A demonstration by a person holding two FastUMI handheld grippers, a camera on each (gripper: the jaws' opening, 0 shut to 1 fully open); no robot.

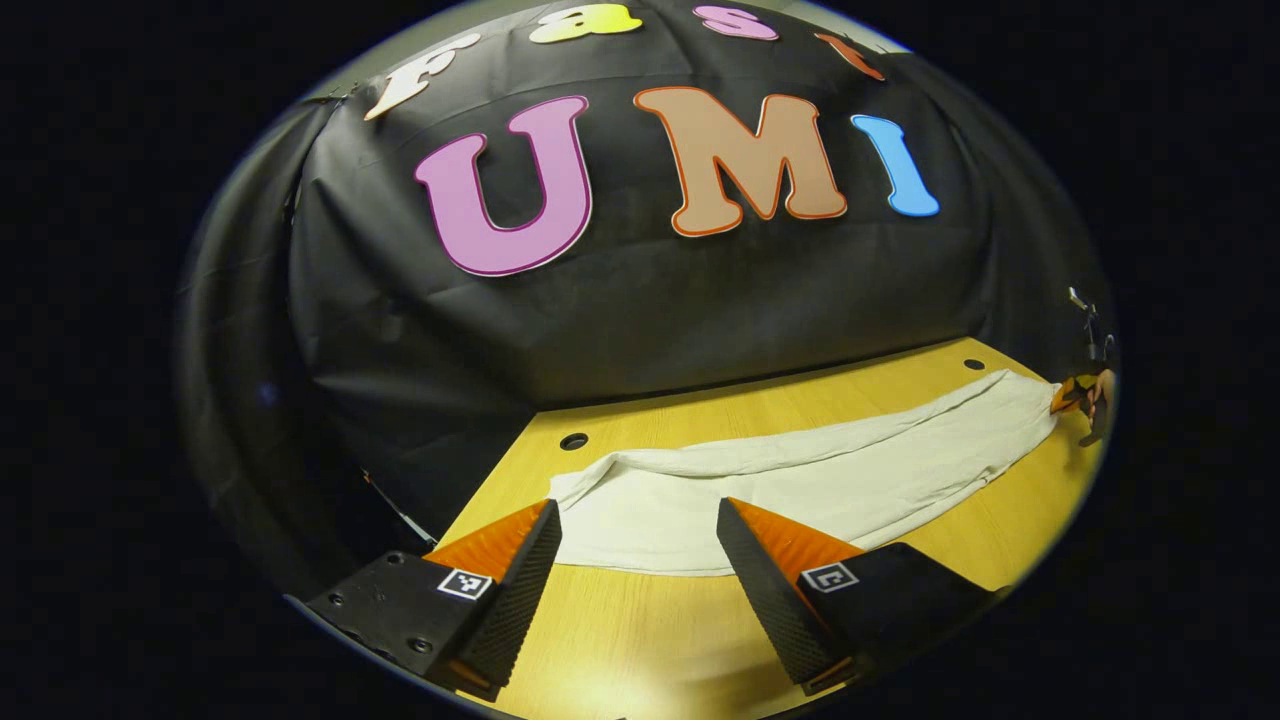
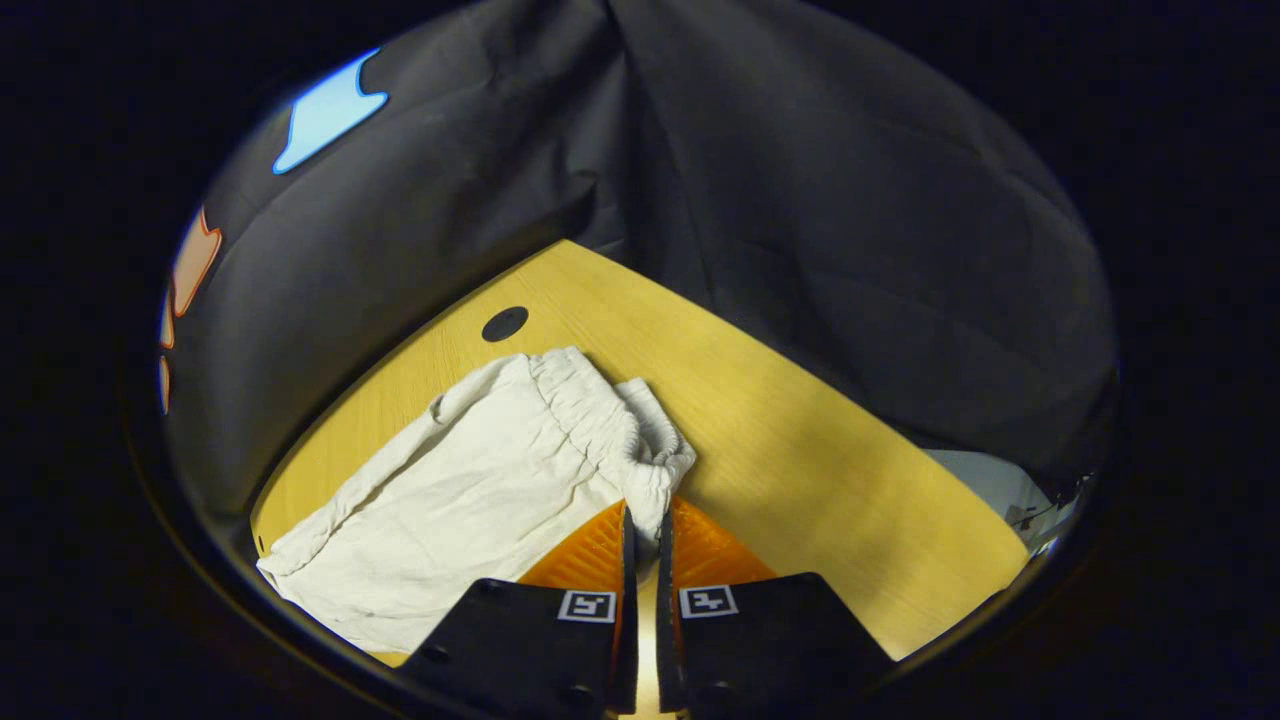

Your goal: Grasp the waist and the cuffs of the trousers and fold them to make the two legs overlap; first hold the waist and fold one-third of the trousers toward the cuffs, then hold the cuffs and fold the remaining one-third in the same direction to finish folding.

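Cream-white trousers (image 1: pixel 800 480) lie on a yellow wood-grain table (image 1: pixel 640 640) before black cloth (image 1: pixel 650 300).

Left gripper view low along table (image 1: pixel 640 640), right gripper view close, both sharing trousers (image 1: pixel 800 480).

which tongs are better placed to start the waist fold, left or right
Right. The right tongs are already shut on the elastic waist of the trousers. The left tongs hang open over the cuff end, gripping nothing.
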